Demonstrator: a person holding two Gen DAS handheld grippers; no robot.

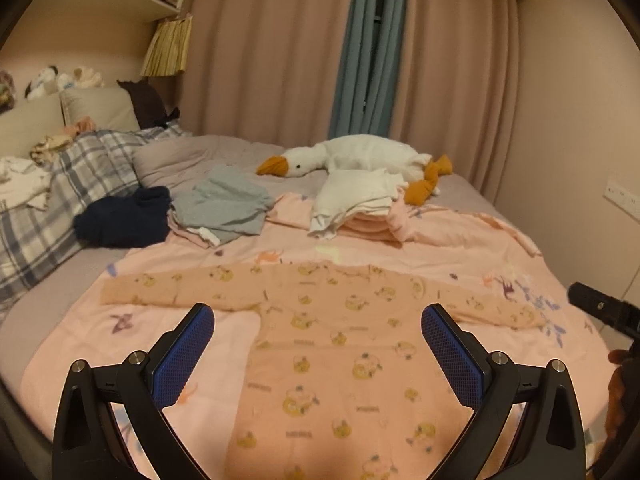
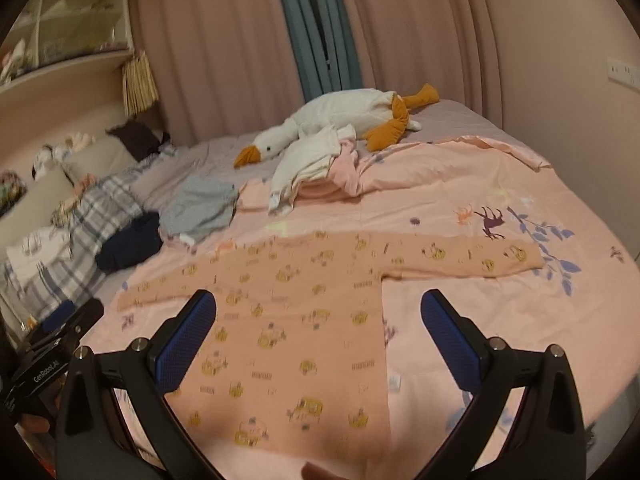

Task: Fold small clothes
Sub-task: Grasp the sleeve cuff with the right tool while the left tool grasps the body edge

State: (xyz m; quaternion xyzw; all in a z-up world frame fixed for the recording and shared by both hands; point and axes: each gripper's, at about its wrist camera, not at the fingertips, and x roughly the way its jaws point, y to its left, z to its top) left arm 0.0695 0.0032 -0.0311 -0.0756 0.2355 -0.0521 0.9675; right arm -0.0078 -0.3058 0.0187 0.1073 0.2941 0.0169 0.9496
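Both my tongs, left gripper (image 1: pixel 318 346) and right gripper (image 2: pixel 319 334), gape wide, empty, above the peach shirt (image 1: pixel 336 344) spread flat on the pink blanket (image 1: pixel 460 248); goose plush (image 1: pixel 360 156) at twelve o'clock.

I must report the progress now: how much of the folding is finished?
Done: a folded stack lies beside the plush goose. In hand: the peach printed top lies flat, sleeves out, unfolded; the left gripper and right gripper are open above it. Left: the grey garment and the navy garment lie crumpled.
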